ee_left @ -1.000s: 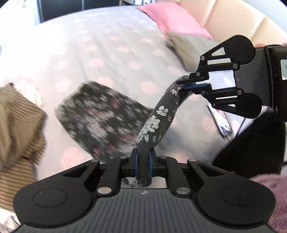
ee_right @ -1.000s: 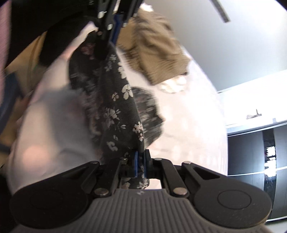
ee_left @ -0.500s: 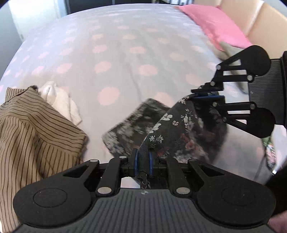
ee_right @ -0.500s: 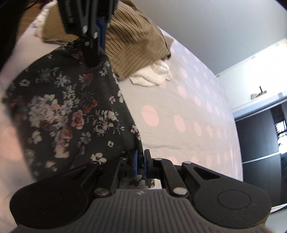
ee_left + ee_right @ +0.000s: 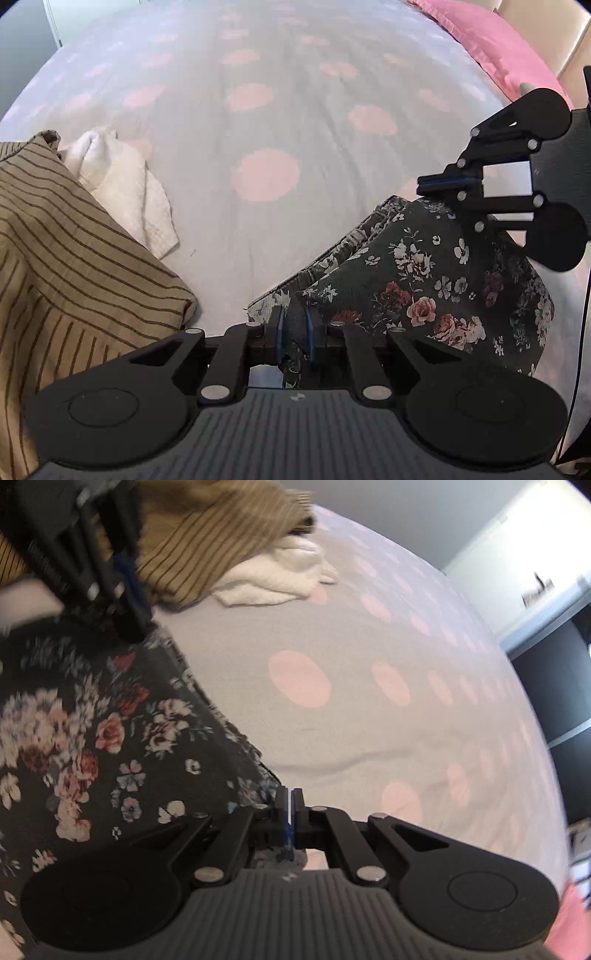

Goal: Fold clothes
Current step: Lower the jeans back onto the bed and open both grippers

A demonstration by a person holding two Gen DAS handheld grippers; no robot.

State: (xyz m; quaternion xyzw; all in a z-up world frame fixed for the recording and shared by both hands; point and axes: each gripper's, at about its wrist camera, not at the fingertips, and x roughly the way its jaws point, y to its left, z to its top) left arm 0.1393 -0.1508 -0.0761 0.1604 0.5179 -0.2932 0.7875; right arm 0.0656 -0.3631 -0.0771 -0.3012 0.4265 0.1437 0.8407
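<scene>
My left fingers: the left gripper [image 5: 294,325] is clamped on a bunched edge of the floral garment [image 5: 436,295]; dark cloth fills the gap between the blue pads.
My right fingers: the right gripper [image 5: 290,805] has its pads pressed together with barely a slit. They have just been closing, and I cannot tell whether any cloth is caught between them, though the garment's edge [image 5: 122,746] lies just at their left.
Striped shirt: far left in my left view, a tan shirt with dark stripes [image 5: 74,266] lies heaped on the bed.
White cloth: a crumpled white piece [image 5: 125,184] touches the shirt's right edge, partly tucked under it.
Bedspread: pale grey with pink dots [image 5: 266,110], open between the heap and the garment.
Floral garment: dark with roses and white blossoms, spread on the near right of the bed between my two grippers, a paler folded layer showing along its left edge.
Pillow: pink [image 5: 491,44], far right corner.
</scene>
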